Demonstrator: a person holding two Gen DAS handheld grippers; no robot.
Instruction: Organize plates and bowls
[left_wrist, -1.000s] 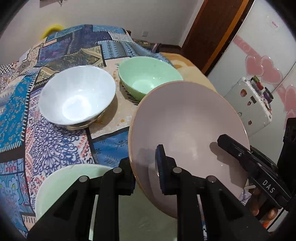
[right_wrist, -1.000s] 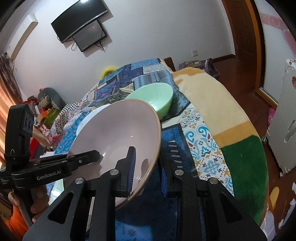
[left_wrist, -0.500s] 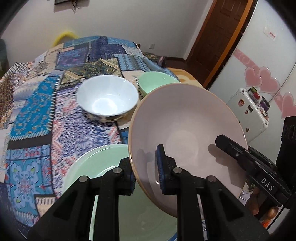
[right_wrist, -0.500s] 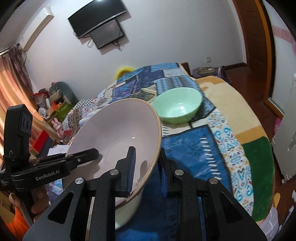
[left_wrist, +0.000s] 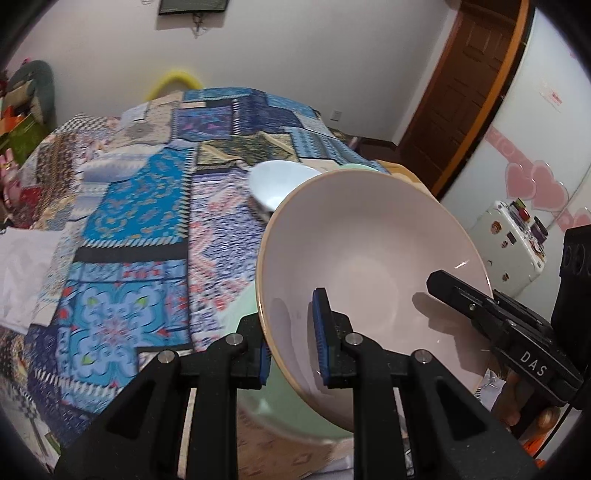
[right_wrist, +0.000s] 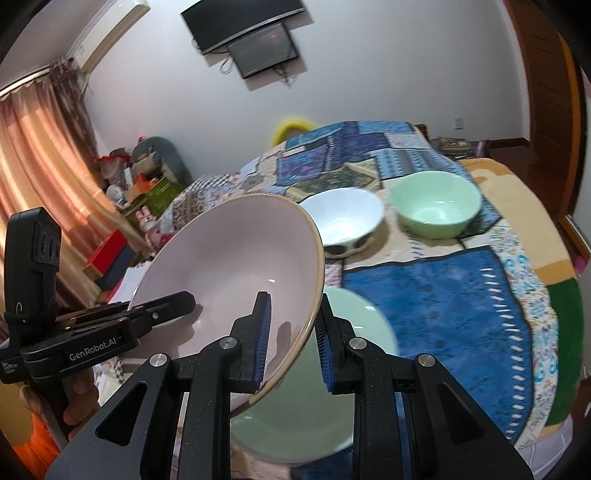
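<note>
Green plate (right_wrist: 354, 369) half hidden under pink bowl (right_wrist: 229, 266)

Four pieces of tableware show in the right wrist view: one pink bowl (right_wrist: 229, 266) at centre left, one white bowl (right_wrist: 345, 221) above it, one green bowl (right_wrist: 436, 208) at upper right, and one green plate (right_wrist: 332, 387) at the bottom. Two tools appear, the right tool (right_wrist: 291, 339) at bottom centre and the left tool (right_wrist: 110, 332) at the left edge.

Probably bedroom: quilted bed (right_wrist: 424, 280), wall TV (right_wrist: 247, 26)
</note>
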